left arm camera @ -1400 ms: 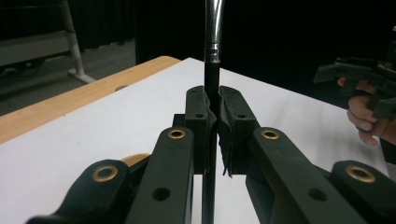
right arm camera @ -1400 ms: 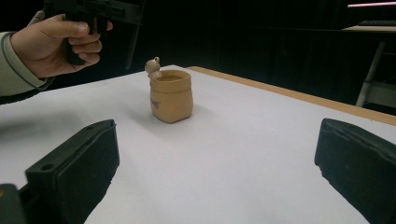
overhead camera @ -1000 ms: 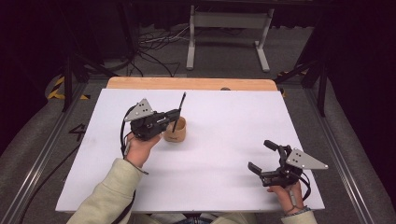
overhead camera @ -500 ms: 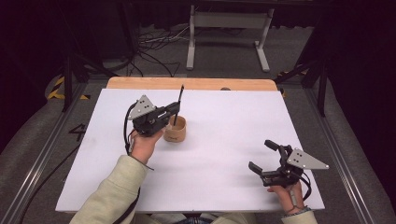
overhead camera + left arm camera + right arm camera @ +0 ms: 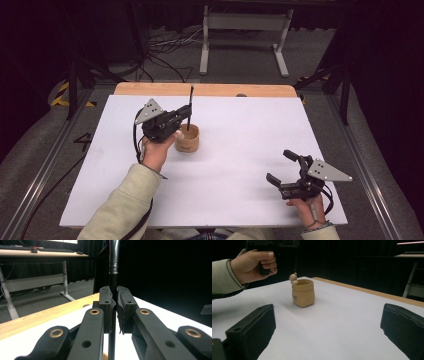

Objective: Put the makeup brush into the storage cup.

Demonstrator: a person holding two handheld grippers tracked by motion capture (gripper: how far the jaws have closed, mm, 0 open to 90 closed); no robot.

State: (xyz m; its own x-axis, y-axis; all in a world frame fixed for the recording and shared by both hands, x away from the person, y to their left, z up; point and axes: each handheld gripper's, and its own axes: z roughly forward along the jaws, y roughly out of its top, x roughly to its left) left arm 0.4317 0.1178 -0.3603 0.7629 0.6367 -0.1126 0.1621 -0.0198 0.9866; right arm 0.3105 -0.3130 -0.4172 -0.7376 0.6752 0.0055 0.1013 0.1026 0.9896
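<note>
One dark, unreadable mark sits on the tan pot (image 5: 303,293).

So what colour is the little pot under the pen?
Tan, sack-shaped pot; clearest in the right gripper view.

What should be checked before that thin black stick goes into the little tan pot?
1. Grip: left gripper jaws clamp the black stick: ok.
2. Stick upright: ok.
3. Stick tip inside the tan pot: cannot tell.
4. Pot standing upright on the white table: ok.
5. Right gripper open, well apart from the pot: ok.
6. Small figure on the pot rim out of the stick's way: cannot tell.
</note>
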